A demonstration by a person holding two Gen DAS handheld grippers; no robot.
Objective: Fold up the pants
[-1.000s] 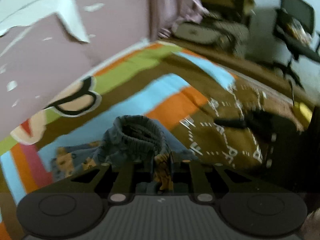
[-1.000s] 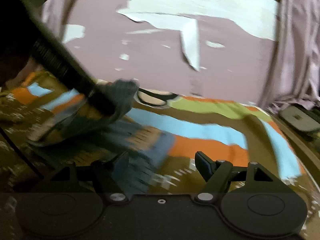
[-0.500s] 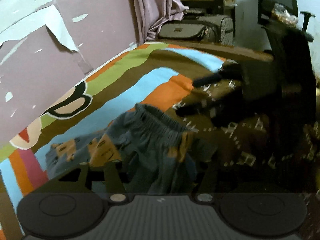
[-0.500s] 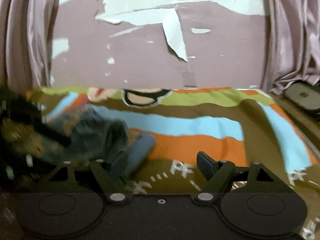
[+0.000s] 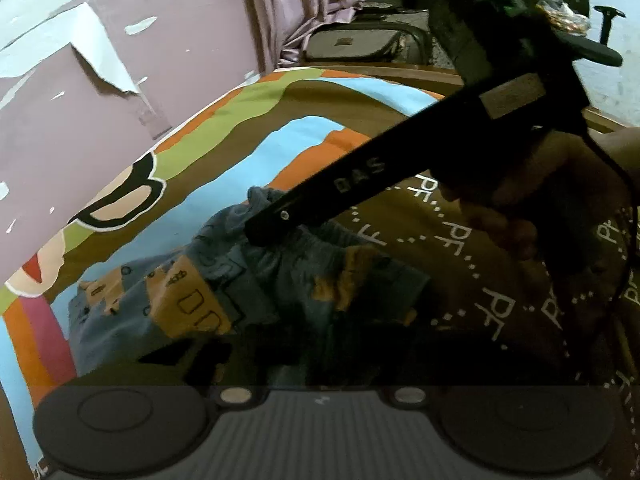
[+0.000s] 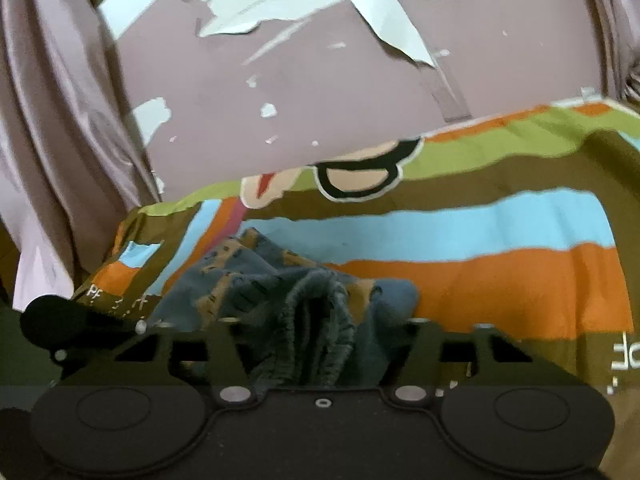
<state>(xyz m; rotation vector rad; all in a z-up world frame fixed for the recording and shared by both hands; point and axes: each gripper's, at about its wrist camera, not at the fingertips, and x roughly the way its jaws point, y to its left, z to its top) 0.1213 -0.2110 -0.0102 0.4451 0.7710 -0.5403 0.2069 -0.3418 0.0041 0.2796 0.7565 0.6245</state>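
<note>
Small blue-grey pants [image 5: 208, 280] with orange prints lie crumpled on a striped bedspread [image 5: 280, 148]. My left gripper [image 5: 296, 344] sits low over their near part in deep shadow. Its jaws are closing, with cloth bunched between them. My right gripper [image 6: 320, 320] is closing too, and the ribbed waistband [image 6: 316, 320] is pinched up between its fingers [image 6: 224, 340]. In the left wrist view the right gripper's long black finger [image 5: 340, 188] reaches down from the upper right, held by a hand [image 5: 520, 200], with its tip on the waistband.
A mauve wall [image 5: 80, 120] with peeling paint runs along the bed's far side. Curtains [image 6: 52, 120] hang at both ends. A bag [image 5: 352, 44] and an office chair [image 5: 580, 32] stand past the bed. The bedspread's right half [image 6: 500, 240] carries no clothing.
The right gripper swung in from the side and closed around the waistband. The left gripper sank, opened briefly and closed again. The pants dropped from a lifted bunch onto the bedspread.
</note>
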